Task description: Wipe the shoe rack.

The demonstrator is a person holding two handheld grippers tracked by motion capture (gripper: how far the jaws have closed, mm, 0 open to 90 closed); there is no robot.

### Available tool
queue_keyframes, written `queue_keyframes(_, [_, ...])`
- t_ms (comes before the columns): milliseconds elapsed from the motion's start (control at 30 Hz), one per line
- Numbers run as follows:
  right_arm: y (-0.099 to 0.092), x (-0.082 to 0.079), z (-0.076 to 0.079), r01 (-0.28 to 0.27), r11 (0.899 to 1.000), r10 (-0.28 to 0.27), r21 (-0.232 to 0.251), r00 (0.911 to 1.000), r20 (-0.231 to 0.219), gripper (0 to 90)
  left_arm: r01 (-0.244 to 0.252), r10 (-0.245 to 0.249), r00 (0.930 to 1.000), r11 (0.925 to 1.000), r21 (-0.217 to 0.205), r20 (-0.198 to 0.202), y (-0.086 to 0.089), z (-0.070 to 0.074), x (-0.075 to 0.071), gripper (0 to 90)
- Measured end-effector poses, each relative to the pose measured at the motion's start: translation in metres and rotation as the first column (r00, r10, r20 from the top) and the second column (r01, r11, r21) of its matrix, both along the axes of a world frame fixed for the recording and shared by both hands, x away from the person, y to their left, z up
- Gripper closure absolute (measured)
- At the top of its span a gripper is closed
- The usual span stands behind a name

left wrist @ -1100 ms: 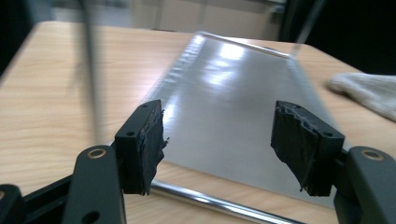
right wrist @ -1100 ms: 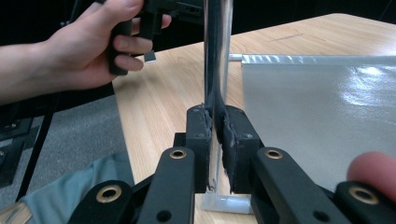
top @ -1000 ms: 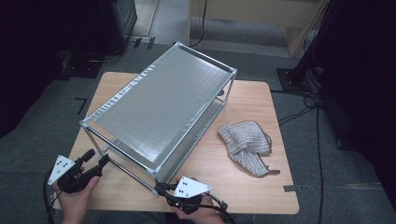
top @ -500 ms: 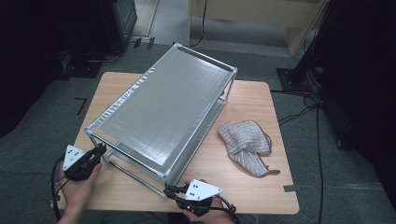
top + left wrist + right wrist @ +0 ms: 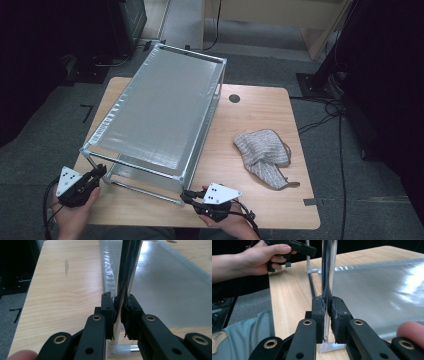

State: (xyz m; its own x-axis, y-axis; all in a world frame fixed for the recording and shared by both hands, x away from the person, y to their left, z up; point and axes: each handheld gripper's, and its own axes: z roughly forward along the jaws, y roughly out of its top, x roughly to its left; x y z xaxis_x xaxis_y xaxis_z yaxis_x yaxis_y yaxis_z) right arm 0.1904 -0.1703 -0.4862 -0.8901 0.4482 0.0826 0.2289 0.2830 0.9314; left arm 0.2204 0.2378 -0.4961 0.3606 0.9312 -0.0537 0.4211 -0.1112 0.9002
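At the near edge of the wooden table (image 5: 260,112) the metal rack (image 5: 160,115) sits angled, its far end reaching toward the back-left corner; I've got it by its two front posts. My read: I'm repositioning the rack, so both hands need to move together at the same height, otherwise the frame racks or a post slips out of the pads. Slow and level, feet just skimming the wood.

Left gripper (image 5: 95,176): jaws nearly closed, clamped on the near-left post (image 5: 122,277), low down near its foot.

Right gripper (image 5: 189,196): same story, jaws pinched tight on the near-right post (image 5: 328,267), just above the corner fitting.

Grey knit cloth (image 5: 264,155) lies right of the rack, apart from it. I'd avoid swinging the frame that way.
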Motion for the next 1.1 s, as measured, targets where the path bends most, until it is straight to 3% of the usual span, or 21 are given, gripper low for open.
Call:
queue_keyframes(233, [-0.002, 0.012, 0.0, 0.036, 0.999, -0.036, -0.002, 0.9993, 0.011, 82.4, 0.038, -0.038, 0.9993, 0.9991, 0.02, -0.006, 0.004, 0.002, -0.014, 81.1])
queue_keyframes(300, [-0.007, 0.016, 0.0, 0.051, 0.999, -0.051, -0.005, 0.9986, 0.013, 80.5, 0.099, -0.099, 0.9951, 0.9949, -0.022, -0.009, 0.006, 0.001, -0.015, 80.4])
queue_keyframes(333, [-0.01, 0.017, 0.001, 0.059, 0.998, -0.059, -0.002, 0.9982, 0.012, 74.9, 0.15, -0.151, 0.9884, 0.9867, -0.063, -0.016, 0.008, 0.0, -0.014, 79.4])
queue_keyframes(367, [-0.016, 0.02, 0.001, 0.068, 0.998, -0.068, 0.006, 0.9977, 0.002, 65.5, 0.204, -0.207, 0.9782, 0.9728, -0.11, -0.016, 0.01, -0.001, -0.013, 75.7])
queue_keyframes(400, [-0.023, 0.024, 0.002, 0.077, 0.997, -0.076, 0.016, 0.9969, -0.017, 59.5, 0.221, -0.224, 0.9747, 0.9658, -0.135, -0.001, 0.011, -0.001, -0.013, 67.4])
queue_keyframes(433, [-0.023, 0.024, 0.002, 0.077, 0.997, -0.076, 0.016, 0.9969, -0.017, 59.5, 0.221, -0.224, 0.9747, 0.9658, -0.135, -0.001, 0.011, -0.001, -0.013, 56.4])
queue_keyframes(467, [-0.034, 0.027, 0.003, 0.093, 0.995, -0.092, 0.028, 0.9952, -0.035, 53.5, 0.226, -0.224, 0.9742, 0.9637, -0.143, 0.028, 0.013, 0.002, -0.015, 56.4])
queue_keyframes(500, [-0.055, 0.032, 0.005, 0.144, 0.989, -0.143, 0.036, 0.9887, -0.045, 48.5, 0.236, -0.23, 0.9716, 0.9595, -0.154, 0.057, 0.014, 0.005, -0.016, 42.8])
queue_keyframes(567, [-0.07, 0.035, 0.007, 0.196, 0.98, -0.195, 0.042, 0.9801, -0.039, 45.8, 0.243, -0.224, 0.9672, 0.9536, -0.178, 0.119, 0.02, 0.01, -0.02, 36.7])
queue_keyframes(633, [-0.091, 0.037, 0.009, 0.27, 0.961, -0.268, 0.053, 0.9625, -0.041, 41.8, 0.234, -0.209, 0.967, 0.9538, -0.188, 0.146, 0.025, 0.013, -0.022, 31.6])
queue_keyframes(700, [-0.111, 0.04, 0.01, 0.357, 0.933, -0.355, 0.055, 0.9342, -0.036, 38.4, 0.223, -0.191, 0.9681, 0.9532, -0.204, 0.162, 0.03, 0.014, -0.023, 28.1])
queue_keyframes(733, [-0.121, 0.042, 0.01, 0.401, 0.914, -0.4, 0.052, 0.9159, -0.033, 36.0, 0.216, -0.181, 0.9685, 0.9524, -0.215, 0.171, 0.033, 0.015, -0.024, 26.9])
queue_keyframes(767, [-0.133, 0.043, 0.009, 0.461, 0.886, -0.46, 0.05, 0.8871, -0.04, 33.4, 0.212, -0.175, 0.9688, 0.9514, -0.223, 0.175, 0.034, 0.015, -0.024, 26.1])
queue_keyframes(800, [-0.14, 0.044, 0.009, 0.492, 0.869, -0.491, 0.047, 0.8706, -0.034, 30.8, 0.204, -0.165, 0.9701, 0.9518, -0.229, 0.178, 0.037, 0.016, -0.024, 25.6])
queue_keyframes(833, [-0.151, 0.046, 0.007, 0.545, 0.838, -0.544, 0.039, 0.8386, -0.036, 27.2, 0.201, -0.161, 0.9704, 0.9517, -0.232, 0.18, 0.038, 0.015, -0.023, 25.2])
queue_keyframes(900, [-0.165, 0.048, 0.006, 0.61, 0.791, -0.608, 0.037, 0.7918, -0.057, 21.1, 0.195, -0.157, 0.9721, 0.9545, -0.226, 0.174, 0.04, 0.014, -0.022, 24.9])
queue_keyframes(933, [-0.173, 0.05, 0.004, 0.649, 0.76, -0.646, 0.034, 0.7601, -0.069, 18.1, 0.193, -0.156, 0.9724, 0.9553, -0.224, 0.173, 0.041, 0.014, -0.021, 24.4])
queue_keyframes(967, [-0.179, 0.052, 0.003, 0.676, 0.737, -0.672, 0.028, 0.7362, -0.077, 16.5, 0.19, -0.153, 0.9729, 0.9557, -0.225, 0.174, 0.042, 0.014, -0.021, 23.8])
queue_keyframes(1067, [-0.191, 0.054, -0.001, 0.732, 0.681, -0.728, 0.01, 0.679, -0.093, 14.4, 0.155, -0.117, 0.9785, 0.9598, -0.234, 0.17, 0.052, 0.013, -0.019, 23.5])
queue_keyframes(1100, [-0.193, 0.054, -0.002, 0.744, 0.669, -0.74, -0.002, 0.6655, -0.095, 14.1, 0.145, -0.107, 0.9802, 0.9603, -0.238, 0.167, 0.054, 0.012, -0.018, 23.6])
